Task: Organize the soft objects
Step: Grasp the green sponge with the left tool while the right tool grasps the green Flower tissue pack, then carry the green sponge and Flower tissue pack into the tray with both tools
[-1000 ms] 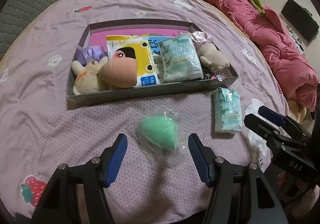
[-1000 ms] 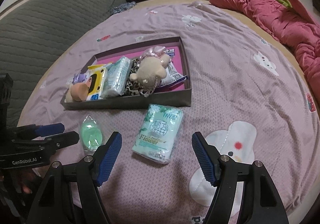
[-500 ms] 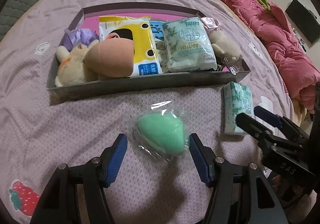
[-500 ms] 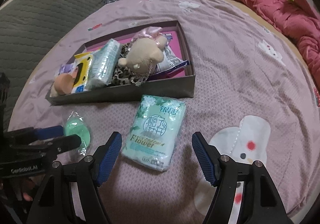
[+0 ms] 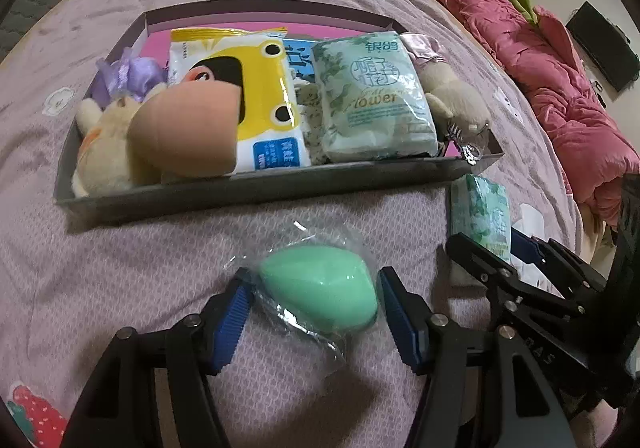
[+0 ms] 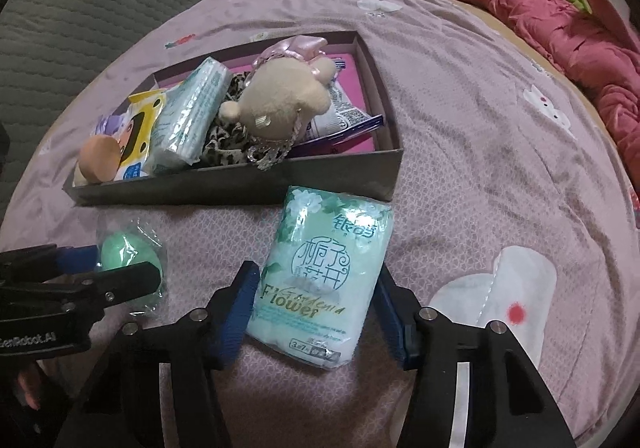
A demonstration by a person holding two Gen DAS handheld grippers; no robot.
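Two pick-ups are being prepared together on the bed sheet, just before the box. The left gripper is being kept spread around the wrapped green sponge, seemingly not yet pressing. The right gripper, whose jaws have just been closing, is being brought against the sides of the tissue pack; both grips are to be finished before lifting into the box.

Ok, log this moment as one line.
left gripper: open around green sponge | right gripper: jaws just closing on tissue pack | both items on bedspread, outside box
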